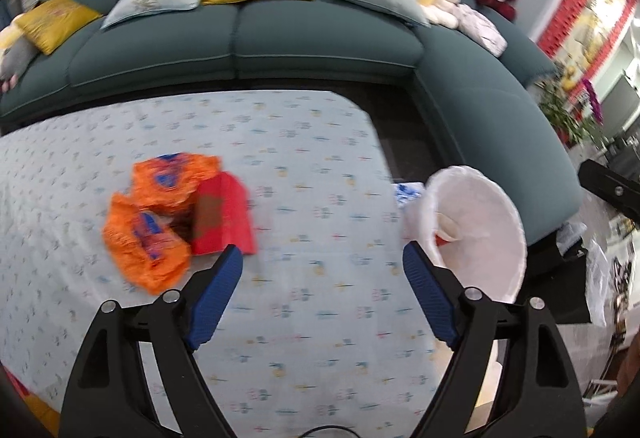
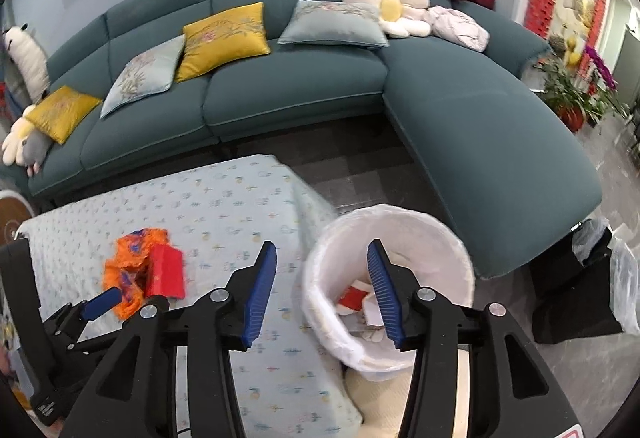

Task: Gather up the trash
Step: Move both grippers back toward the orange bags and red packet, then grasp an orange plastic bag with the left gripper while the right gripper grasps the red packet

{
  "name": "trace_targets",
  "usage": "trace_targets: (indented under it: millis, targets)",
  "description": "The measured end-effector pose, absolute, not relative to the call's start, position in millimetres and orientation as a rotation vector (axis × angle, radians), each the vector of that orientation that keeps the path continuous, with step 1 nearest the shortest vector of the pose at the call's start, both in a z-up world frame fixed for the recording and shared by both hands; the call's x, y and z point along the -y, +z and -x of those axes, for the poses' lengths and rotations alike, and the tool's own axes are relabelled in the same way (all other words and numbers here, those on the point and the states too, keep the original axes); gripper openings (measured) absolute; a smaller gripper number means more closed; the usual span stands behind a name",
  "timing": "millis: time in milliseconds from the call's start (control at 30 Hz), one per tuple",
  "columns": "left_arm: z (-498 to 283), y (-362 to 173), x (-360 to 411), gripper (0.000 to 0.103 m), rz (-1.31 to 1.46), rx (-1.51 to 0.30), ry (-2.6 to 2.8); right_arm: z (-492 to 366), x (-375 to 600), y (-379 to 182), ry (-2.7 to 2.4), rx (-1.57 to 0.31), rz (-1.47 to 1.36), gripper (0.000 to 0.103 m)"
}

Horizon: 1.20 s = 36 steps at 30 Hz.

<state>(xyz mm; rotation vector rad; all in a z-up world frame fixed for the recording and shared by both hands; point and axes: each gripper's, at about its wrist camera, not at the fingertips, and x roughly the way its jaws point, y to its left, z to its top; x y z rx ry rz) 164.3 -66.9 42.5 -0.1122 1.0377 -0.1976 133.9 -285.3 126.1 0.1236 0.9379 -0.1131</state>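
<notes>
On the patterned tablecloth [image 1: 280, 157], crumpled orange wrappers [image 1: 148, 222] touch a red packet [image 1: 224, 217], clear cloth all around, beside both grippers [image 1: 322, 274] [image 2: 322, 290], released and empty, near the lined bin [image 2: 388, 238].

Each gripper [image 1: 322, 270] [image 2: 322, 262] has black angular arms, silver screws and ribbed blue finger pads [image 1: 424, 290].

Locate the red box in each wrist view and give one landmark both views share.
Left wrist view: red box left of centre on the tablecloth, against the orange wrappers.
Right wrist view: red box lower left, beside the same wrappers.
Shared landmark: white-lined bin off the table's right edge.
</notes>
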Motion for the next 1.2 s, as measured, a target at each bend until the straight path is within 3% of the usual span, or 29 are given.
trace_targets:
  millis: [300, 533, 600, 1200]
  targets:
    - [-163, 25, -10, 0.087, 0.161, -1.060, -0.059, -142, 199, 107, 0.016, -0.963, -0.124, 0.049]
    - [-162, -9, -62, 0.089, 0.174, -1.112, 0.027, -158, 147, 55, 0.075, -1.016, -0.181, 0.049]
    - [-164, -22, -75, 0.090, 0.182, -1.132, 0.046, -164, 137, 43, 0.076, -1.030, -0.185, 0.054]
    - [-195, -91, -81, 0.089, 0.235, -1.216, 0.008, -207, 93, -48, 0.123, -1.141, -0.210, 0.056]
